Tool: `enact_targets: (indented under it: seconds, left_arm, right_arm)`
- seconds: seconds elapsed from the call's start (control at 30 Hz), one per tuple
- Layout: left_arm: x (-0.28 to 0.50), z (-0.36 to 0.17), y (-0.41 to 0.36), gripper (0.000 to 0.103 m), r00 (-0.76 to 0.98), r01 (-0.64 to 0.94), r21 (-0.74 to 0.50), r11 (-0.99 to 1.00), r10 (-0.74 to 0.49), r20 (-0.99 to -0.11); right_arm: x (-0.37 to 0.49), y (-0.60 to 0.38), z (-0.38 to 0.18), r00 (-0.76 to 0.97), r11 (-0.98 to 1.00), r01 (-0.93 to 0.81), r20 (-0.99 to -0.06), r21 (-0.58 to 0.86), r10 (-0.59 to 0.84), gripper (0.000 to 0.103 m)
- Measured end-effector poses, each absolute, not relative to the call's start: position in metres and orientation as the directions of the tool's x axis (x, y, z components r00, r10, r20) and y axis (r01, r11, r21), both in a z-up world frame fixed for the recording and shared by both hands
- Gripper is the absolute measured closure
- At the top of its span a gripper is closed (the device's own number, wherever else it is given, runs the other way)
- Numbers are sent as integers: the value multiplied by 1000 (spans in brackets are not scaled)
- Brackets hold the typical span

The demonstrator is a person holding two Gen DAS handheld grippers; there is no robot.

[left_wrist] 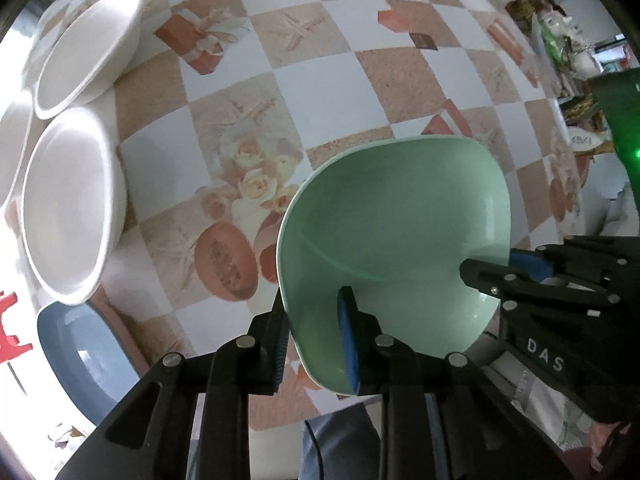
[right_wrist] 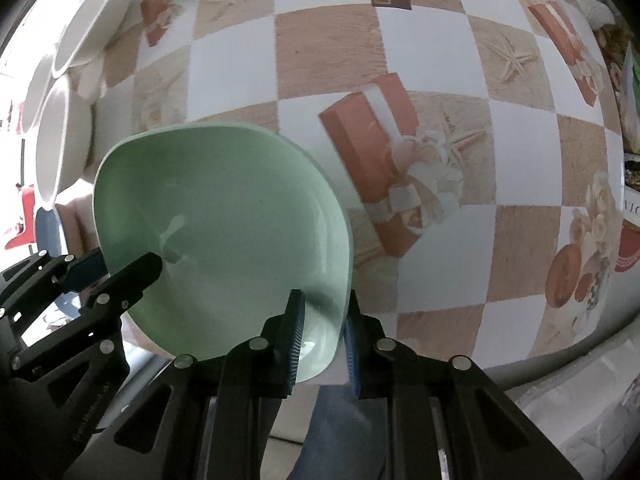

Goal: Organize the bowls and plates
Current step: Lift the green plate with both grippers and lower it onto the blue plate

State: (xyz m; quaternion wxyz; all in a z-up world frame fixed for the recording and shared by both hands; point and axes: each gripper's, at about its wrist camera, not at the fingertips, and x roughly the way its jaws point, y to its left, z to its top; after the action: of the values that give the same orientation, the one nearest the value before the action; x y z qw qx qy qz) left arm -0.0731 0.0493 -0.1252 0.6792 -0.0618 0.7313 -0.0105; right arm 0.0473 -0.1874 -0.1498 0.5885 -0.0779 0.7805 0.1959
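Observation:
A pale green bowl (left_wrist: 400,232) with rounded corners hangs tilted above the table's near edge, held from two sides. My left gripper (left_wrist: 314,328) is shut on its near-left rim, one blue pad inside the bowl and the other finger outside. My right gripper (right_wrist: 324,324) is shut on the opposite rim of the green bowl (right_wrist: 224,224), one ribbed pad inside and one outside. Each wrist view also shows the other gripper pinching the rim: the right gripper (left_wrist: 500,266) and the left gripper (right_wrist: 120,266).
Two white bowls (left_wrist: 88,48) (left_wrist: 68,204) stand at the left of the checkered tablecloth (left_wrist: 320,80), with part of a third white bowl (left_wrist: 16,140) beside them. A blue-grey dish (left_wrist: 76,356) lies nearer. Cluttered shelves (left_wrist: 560,20) stand at far right. A person's jeans (left_wrist: 340,440) show below.

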Motion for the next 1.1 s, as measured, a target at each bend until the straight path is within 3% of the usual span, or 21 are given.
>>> enact_targets:
  seconds: [0.37, 0.5, 0.63, 1.1]
  left_arm:
    - [-102, -89, 93, 78, -15, -107, -101, 989, -103, -995]
    - [-119, -76, 108, 78, 11, -122, -98, 988, -97, -995]
    - [-102, -46, 75, 78, 38, -152, -96, 984, -91, -995]
    - [-128, -35, 97, 78, 119, -299, -39, 954, -3, -993]
  right_arm:
    - [31, -164, -116, -286, 889, -396, -951, 230, 119, 82]
    - [59, -161, -132, -285, 877, -422, -952, 230, 113, 82]
    - [65, -145, -136, -279, 865, -446, -954, 228, 107, 82]
    - [56, -72, -112, -244, 783, -574, -963, 240, 116, 82]
